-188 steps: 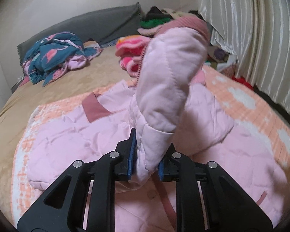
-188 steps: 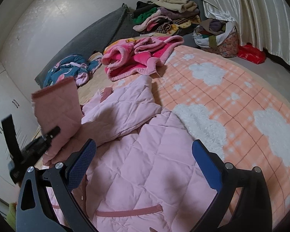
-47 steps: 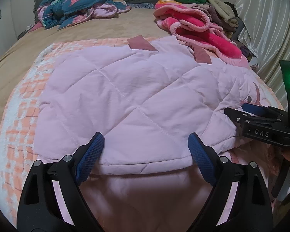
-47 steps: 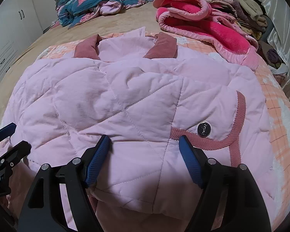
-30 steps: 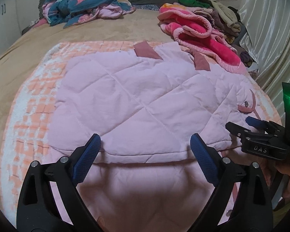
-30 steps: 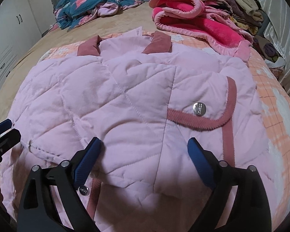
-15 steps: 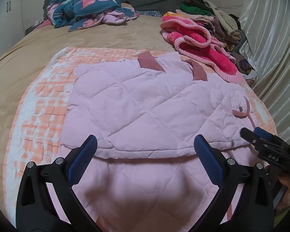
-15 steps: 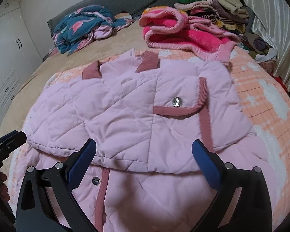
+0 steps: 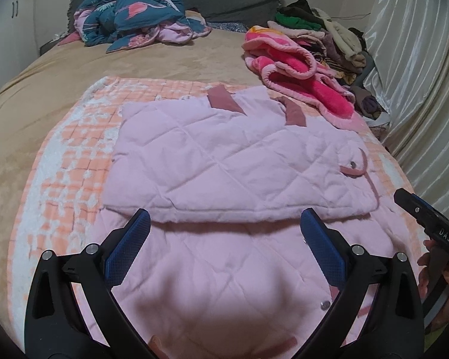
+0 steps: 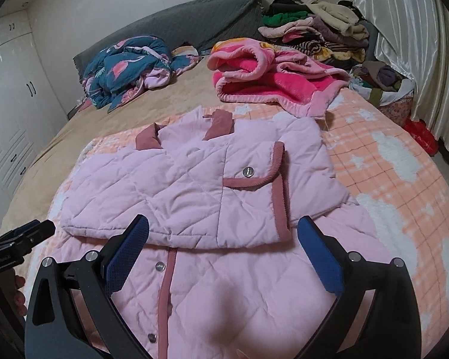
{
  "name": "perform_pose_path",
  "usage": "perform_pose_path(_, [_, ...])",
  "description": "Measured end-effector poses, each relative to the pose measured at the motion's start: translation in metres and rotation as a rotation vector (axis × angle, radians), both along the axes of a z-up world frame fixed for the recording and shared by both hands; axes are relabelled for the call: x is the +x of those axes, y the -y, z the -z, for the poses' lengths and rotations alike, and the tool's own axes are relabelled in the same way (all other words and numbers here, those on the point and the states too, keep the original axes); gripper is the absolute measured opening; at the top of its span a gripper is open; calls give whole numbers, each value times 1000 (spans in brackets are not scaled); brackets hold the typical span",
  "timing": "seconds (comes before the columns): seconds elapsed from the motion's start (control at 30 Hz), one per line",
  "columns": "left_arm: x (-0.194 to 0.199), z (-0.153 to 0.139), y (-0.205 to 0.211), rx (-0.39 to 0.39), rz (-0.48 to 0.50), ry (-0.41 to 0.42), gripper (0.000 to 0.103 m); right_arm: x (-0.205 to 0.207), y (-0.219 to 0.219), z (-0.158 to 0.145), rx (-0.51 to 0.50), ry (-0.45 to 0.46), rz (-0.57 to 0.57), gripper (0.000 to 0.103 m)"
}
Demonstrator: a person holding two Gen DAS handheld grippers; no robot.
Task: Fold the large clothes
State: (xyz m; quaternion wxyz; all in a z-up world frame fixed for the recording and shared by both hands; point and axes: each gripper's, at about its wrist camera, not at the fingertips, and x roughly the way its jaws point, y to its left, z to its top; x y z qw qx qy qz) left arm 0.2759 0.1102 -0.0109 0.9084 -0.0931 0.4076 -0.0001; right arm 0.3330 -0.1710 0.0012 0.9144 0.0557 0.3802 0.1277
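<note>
Black right gripper [image 9: 425, 218] — "DAS" lettering

You work in dim, warm indoor light that falls from above and behind you. A soft dark shadow lies on the near part of the pink jacket [image 9: 224, 284], between each pair of tongs, in both wrist views. The satin curtain [image 10: 404, 39] at the right catches a pale sheen. Both fisheye pictures bend the bed [image 9: 60, 89] outward and go black at the corners. Focus is fair, with slight grain.
</note>
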Motion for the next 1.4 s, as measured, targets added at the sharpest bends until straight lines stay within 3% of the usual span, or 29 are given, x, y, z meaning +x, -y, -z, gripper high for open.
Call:
perform_pose_path(0.4, [-37,-30,5,11,5,79,94,-39,14,-24,8,25,2,99])
perform_pose_path(1.4, [-134,-93,54,21,62,172,94,-169,42,-98,13,131,-44,99])
